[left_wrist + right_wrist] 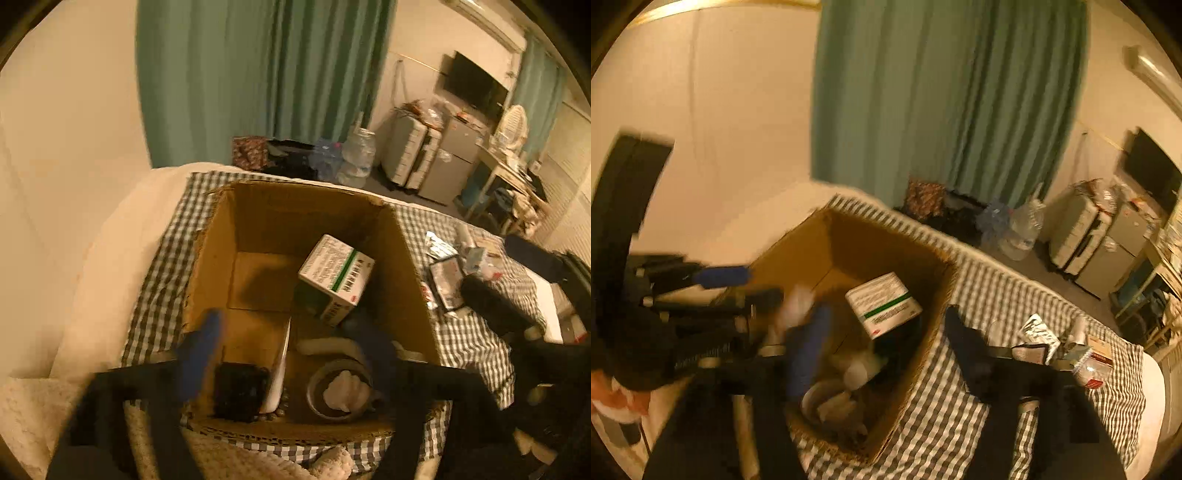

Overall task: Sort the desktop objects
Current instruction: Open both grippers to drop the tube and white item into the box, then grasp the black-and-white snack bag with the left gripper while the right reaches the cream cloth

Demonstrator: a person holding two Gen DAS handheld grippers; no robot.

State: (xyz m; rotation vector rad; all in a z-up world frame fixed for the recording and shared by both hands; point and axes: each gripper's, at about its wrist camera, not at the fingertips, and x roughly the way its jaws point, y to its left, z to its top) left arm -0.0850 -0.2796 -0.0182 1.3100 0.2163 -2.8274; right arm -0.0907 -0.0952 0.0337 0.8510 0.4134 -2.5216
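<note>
1. Found the left gripper [284, 321] hanging over the open cardboard box [402, 280], its blue fingers [201, 354] spread wide with nothing between them.
2. Found the right gripper [886, 314] beside it, over the box's near right edge, fingers [807, 350] likewise apart and clamped on nothing; one finger over the box's inside, the other over the checked cloth [960, 406].
3. Noted things already lying in the box: a white-and-green medicine carton [336, 277] tilted just beyond the left fingers, and a tape roll [317, 384] directly under and between them.
4. Judged the sorting partly done, since a loose heap of packets [1039, 332] lay unsorted on the cloth.
5. Placed that heap to the right of the right fingers and a little beyond their tips, outside the box wall and well apart from the left fingers.
6. Judged the right hand the nearer by far; the left would have had to cross the whole box to get there.
7. Could not tell the packets' long axes through the blur; seemed flat and overlapping, so probably called for a low approach from above onto one edge.
8. Expected the coming move to be a swing of the right fingers rightward and away from the box, jaws already wide enough for a thin packet.
</note>
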